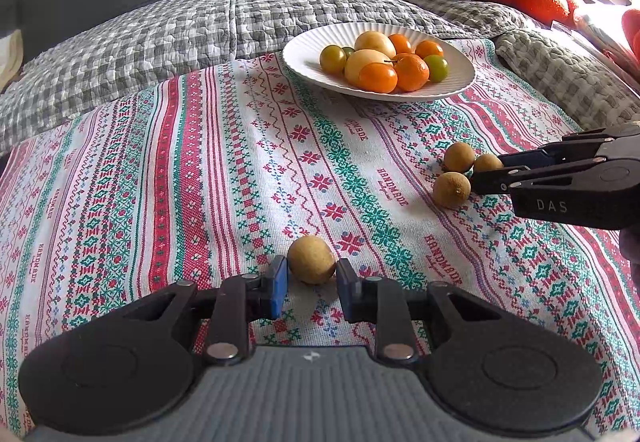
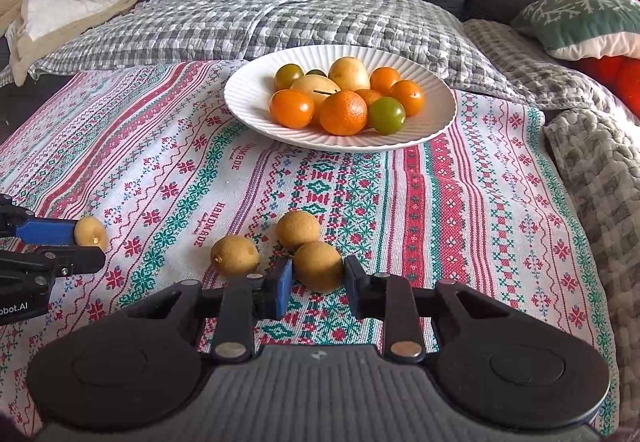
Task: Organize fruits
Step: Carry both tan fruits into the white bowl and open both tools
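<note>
Brown round longans, one clamped in each gripper.
Left gripper (image 1: 311, 274) and right gripper (image 2: 318, 276) both pinch mid-body; thin brittle shells, light, prone to rolling.

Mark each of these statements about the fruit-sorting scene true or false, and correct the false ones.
1. Each gripper is closed on a small brown fruit. True: the left gripper grips one lone brown fruit, and the right gripper grips the nearest fruit of a cluster.
2. The white plate is empty. False: it holds orange, green and yellow fruits.
3. Two more brown fruits lie loose beside the right gripper. True: one to its left, one behind.
4. The plate sits on a bare wooden table. False: it rests on a patterned cloth spread over a sofa.
</note>
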Demonstrator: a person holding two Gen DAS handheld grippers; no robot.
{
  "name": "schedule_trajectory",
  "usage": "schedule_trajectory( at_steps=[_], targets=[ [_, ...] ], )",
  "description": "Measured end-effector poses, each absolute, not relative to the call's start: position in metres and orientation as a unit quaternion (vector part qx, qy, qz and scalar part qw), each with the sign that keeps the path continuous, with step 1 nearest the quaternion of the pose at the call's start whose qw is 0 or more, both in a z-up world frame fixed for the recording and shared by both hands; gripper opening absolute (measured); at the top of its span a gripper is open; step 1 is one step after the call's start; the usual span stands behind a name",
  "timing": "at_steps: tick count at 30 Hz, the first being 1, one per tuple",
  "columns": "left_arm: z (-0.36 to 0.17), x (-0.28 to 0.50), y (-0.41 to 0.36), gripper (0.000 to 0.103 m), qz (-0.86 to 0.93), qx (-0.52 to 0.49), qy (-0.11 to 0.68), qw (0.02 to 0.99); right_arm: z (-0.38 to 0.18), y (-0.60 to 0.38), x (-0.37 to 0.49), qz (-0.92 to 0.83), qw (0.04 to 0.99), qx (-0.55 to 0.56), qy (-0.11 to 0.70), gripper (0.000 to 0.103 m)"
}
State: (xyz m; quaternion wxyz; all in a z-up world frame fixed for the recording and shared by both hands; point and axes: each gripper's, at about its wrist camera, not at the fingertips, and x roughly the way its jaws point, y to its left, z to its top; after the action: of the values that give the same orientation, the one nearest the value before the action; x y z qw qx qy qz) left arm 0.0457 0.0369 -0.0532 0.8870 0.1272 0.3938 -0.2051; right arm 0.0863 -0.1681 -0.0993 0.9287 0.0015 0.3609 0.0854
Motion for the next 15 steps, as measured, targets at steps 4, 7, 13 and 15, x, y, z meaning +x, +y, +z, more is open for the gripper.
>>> schedule_trajectory(
  at_steps=[4, 7, 13, 15],
  targets=[
    [-0.053, 0.046, 0.037, 0.021, -0.205, 0.12, 0.396, 0.887, -0.098, -0.17, 0.086, 0.089, 0.927, 0.004, 0.364, 0.024],
    [-0.053, 0.046, 0.037, 0.021, -0.206, 0.115, 0.399, 0.886, -0.097, -0.171, 0.084, 0.093, 0.927, 0.006, 0.364, 0.024],
    [-0.051, 0.047, 0.033, 0.021, -0.211, 0.096, 0.403, 0.886, -0.093, -0.179, 0.081, 0.095, 0.926, 0.026, 0.365, 0.024],
    [-0.049, 0.046, 0.029, 0.021, -0.215, 0.09, 0.401, 0.886, -0.091, -0.183, 0.08, 0.095, 0.925, 0.037, 0.365, 0.024]
  ],
)
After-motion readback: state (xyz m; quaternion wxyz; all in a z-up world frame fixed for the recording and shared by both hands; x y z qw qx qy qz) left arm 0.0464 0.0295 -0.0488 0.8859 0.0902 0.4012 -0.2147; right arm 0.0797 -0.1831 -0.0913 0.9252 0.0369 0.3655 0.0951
